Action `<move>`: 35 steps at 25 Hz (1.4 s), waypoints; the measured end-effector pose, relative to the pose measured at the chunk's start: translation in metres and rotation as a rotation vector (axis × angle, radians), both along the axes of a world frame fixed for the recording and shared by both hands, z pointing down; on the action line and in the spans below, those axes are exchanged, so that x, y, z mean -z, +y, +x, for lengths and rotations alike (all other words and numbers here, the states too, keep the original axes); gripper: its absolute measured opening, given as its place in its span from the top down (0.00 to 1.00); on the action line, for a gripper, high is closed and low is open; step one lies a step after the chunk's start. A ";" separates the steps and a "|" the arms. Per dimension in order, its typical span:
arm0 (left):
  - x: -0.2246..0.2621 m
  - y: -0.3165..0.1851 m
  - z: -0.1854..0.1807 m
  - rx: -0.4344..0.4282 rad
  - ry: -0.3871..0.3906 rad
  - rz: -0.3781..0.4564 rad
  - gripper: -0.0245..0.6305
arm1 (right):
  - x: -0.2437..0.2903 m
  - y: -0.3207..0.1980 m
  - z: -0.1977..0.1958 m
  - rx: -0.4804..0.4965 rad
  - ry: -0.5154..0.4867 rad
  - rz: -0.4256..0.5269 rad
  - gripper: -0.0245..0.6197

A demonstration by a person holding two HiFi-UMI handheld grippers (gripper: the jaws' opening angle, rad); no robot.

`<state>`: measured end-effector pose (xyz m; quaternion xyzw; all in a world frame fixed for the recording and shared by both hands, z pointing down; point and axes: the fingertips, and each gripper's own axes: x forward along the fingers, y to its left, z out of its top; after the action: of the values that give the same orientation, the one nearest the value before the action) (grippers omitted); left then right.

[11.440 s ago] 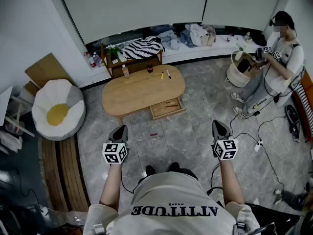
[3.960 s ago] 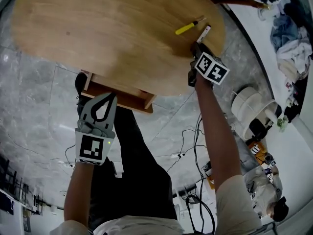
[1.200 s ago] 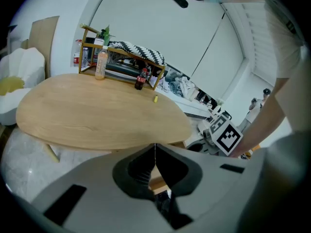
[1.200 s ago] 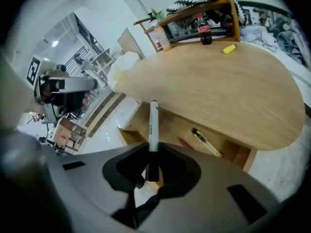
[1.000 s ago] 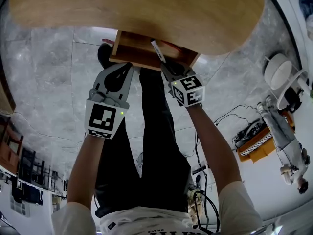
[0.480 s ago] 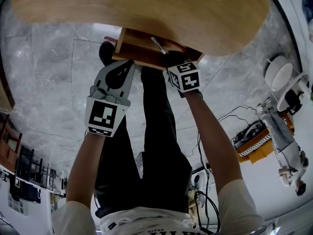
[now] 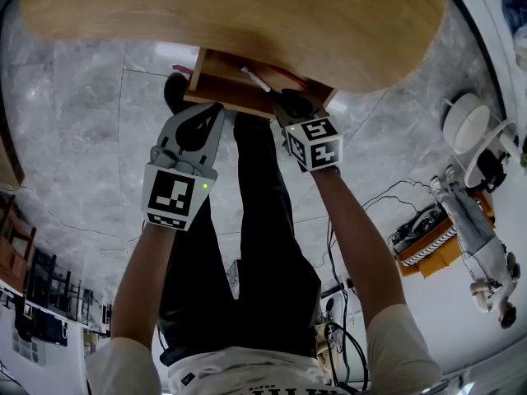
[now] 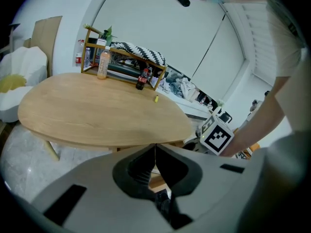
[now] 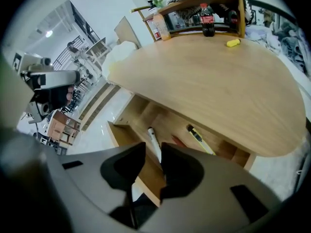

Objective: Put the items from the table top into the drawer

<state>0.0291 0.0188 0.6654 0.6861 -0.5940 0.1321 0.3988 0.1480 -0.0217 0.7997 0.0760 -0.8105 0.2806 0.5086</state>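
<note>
The wooden drawer [image 7: 216, 97] stands pulled out from under the oval table [image 7: 247, 15]. A white marker pen [image 7: 256, 80] lies slanted in it, also seen in the right gripper view as the pen [image 9: 154, 142]. My right gripper [image 7: 281, 99] hovers over the drawer's front; its jaws [image 9: 152, 150] are opening, the pen's near end shows in the gap and the pads do not press it. My left gripper [image 7: 216, 109] hangs beside the drawer front, shut [image 8: 155, 147] with nothing in it. A small yellow item [image 9: 233, 42] lies on the table top.
A yellow-and-black pen [image 9: 199, 139] and a red item [image 9: 179, 141] lie in the drawer [image 9: 127, 130]. A cola bottle [image 9: 207, 13] and an orange bottle [image 8: 102, 64] stand by the shelf at the table's far edge. My legs are under the drawer. Cables [image 7: 395, 196] cross the floor at right.
The white pen stuck up from my right gripper above the drawer front; now it lies in the drawer. The gripper dipped in, then drew back, and its jaws parted. The left gripper stayed put.
</note>
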 end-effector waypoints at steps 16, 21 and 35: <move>0.015 -0.033 0.012 0.012 0.000 0.027 0.93 | 0.054 -0.046 -0.030 0.007 -0.181 0.003 0.80; 0.024 -0.051 0.004 0.030 -0.014 0.041 0.93 | 0.060 -0.081 -0.037 0.004 -0.180 0.034 0.80; 0.025 -0.081 -0.025 0.118 -0.014 0.039 0.93 | 0.067 -0.209 -0.074 -0.029 -0.154 0.161 0.80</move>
<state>0.0045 -0.0624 0.6401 0.6566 -0.6384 0.1016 0.3886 0.0742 -0.2308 0.7330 0.1067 -0.8657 0.2271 0.4331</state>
